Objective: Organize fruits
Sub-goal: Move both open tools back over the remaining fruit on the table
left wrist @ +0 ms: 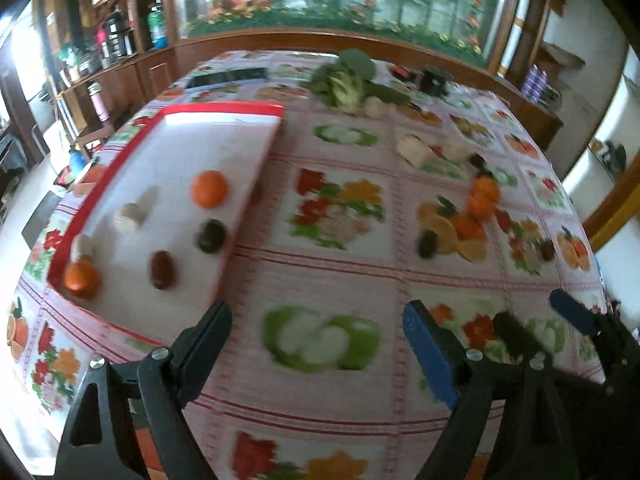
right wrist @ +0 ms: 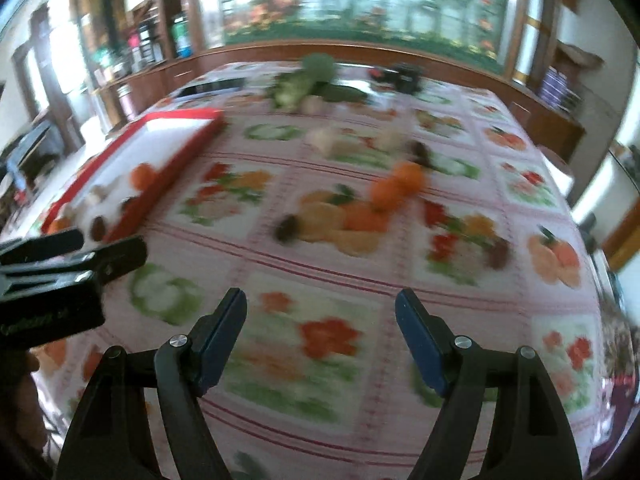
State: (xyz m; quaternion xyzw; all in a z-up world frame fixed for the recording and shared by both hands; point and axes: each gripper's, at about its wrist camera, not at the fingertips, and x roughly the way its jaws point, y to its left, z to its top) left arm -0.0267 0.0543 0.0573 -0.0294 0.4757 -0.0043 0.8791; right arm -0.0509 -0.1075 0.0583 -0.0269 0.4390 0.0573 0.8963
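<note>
A white tray with a red rim (left wrist: 224, 109) lies on the left of the table. It holds two oranges (left wrist: 209, 189), two dark fruits (left wrist: 211, 235) and pale pieces (left wrist: 130, 216). Loose oranges (left wrist: 483, 196) and a dark fruit (left wrist: 427, 243) lie on the cloth to the right; they also show in the right wrist view (right wrist: 398, 188). My left gripper (left wrist: 316, 332) is open and empty over the cloth near the tray's corner. My right gripper (right wrist: 320, 320) is open and empty, short of the loose oranges. It shows at the right of the left view (left wrist: 536, 324).
A fruit-print tablecloth (left wrist: 336, 400) covers the table. Leafy greens (left wrist: 344, 80), pale blocks (left wrist: 416, 150) and a black object (left wrist: 435, 78) lie toward the far side. Wooden counters and shelves with bottles (left wrist: 156, 26) surround the table.
</note>
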